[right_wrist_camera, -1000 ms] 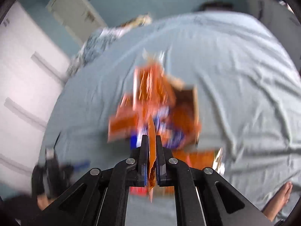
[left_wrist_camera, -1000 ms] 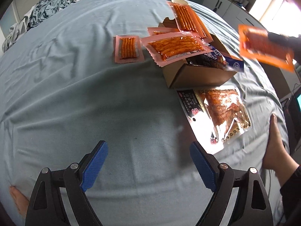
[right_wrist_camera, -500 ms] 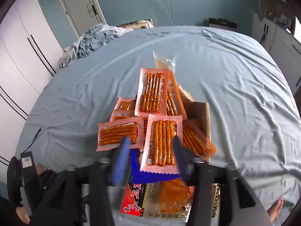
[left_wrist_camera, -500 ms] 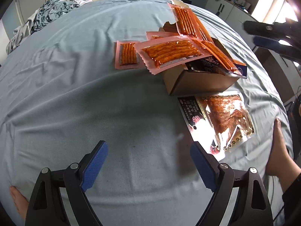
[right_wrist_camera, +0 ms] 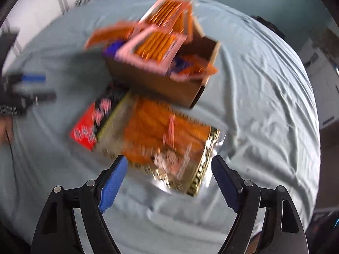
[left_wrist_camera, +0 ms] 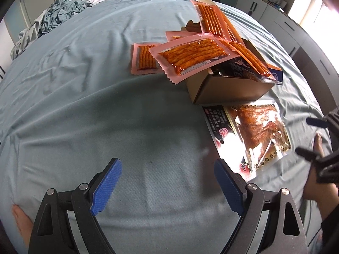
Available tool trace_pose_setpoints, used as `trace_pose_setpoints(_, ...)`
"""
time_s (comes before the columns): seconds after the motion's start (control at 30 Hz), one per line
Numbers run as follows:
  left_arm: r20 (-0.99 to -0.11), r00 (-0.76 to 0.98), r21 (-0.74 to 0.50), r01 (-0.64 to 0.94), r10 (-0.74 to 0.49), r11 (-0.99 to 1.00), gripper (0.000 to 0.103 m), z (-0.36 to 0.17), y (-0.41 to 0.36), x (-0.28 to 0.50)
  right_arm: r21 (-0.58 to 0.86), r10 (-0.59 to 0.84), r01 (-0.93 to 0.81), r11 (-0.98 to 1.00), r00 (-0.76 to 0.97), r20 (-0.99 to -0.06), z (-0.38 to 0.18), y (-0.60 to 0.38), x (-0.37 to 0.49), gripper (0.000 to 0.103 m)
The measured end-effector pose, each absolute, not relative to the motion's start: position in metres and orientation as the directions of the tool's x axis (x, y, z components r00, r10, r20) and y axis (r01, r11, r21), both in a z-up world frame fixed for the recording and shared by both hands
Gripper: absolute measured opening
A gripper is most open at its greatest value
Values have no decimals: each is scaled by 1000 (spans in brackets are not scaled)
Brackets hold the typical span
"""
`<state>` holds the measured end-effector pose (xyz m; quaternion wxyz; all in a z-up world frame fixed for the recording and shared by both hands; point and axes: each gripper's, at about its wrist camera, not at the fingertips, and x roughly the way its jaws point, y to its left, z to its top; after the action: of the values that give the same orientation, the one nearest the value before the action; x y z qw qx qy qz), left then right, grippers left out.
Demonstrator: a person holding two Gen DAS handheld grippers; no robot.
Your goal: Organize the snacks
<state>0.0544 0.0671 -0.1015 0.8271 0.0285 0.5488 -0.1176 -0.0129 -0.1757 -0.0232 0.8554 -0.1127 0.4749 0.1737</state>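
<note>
A brown cardboard box (left_wrist_camera: 231,86) stands on the blue bed sheet with several pink packets of orange sticks (left_wrist_camera: 190,57) piled over it. One small pink packet (left_wrist_camera: 144,60) lies on the sheet to its left. A large shiny packet (left_wrist_camera: 247,135) lies flat in front of the box. My left gripper (left_wrist_camera: 167,182) is open over bare sheet, holding nothing. In the blurred right wrist view my right gripper (right_wrist_camera: 169,169) is low over the large packet (right_wrist_camera: 159,139). Its jaws are opening, the packet's near edge lies between the tips, and the pads do not touch it.
A heap of crumpled clothes (left_wrist_camera: 57,21) lies at the far left of the bed. White cabinets (left_wrist_camera: 264,6) stand beyond the bed's far right. A person's hand (left_wrist_camera: 317,148) rests on the sheet by the right gripper (left_wrist_camera: 311,137). Bare sheet spreads left of the box.
My right gripper let go of the orange packet, which now lies on the box. It opened, rolled, and dropped down to the large shiny packet. The left gripper stayed put.
</note>
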Motion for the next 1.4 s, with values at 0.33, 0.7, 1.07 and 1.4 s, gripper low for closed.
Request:
trace_pose_setpoints(0.33,-937,300,-101,264,-181,959,90,-113,55,46,-446,-170,-510,735,498,-850,-92,-102,20,81)
trace_pose_setpoints(0.7,-947,266,-119,230,-180,966,90,-122,59,47,-359,-86,-520,775,476,-875,-86,-82,45,11)
trace_pose_setpoints(1.07,-948,259,-132,216,-187,968,90,-120,60,48,-71,244,-489,869,549,-800,6,-167,6,0)
trace_pose_setpoints(1.4,-944,275,-122,230,-184,966,90,-114,60,46,231,471,-438,869,587,-659,67,-239,-33,0)
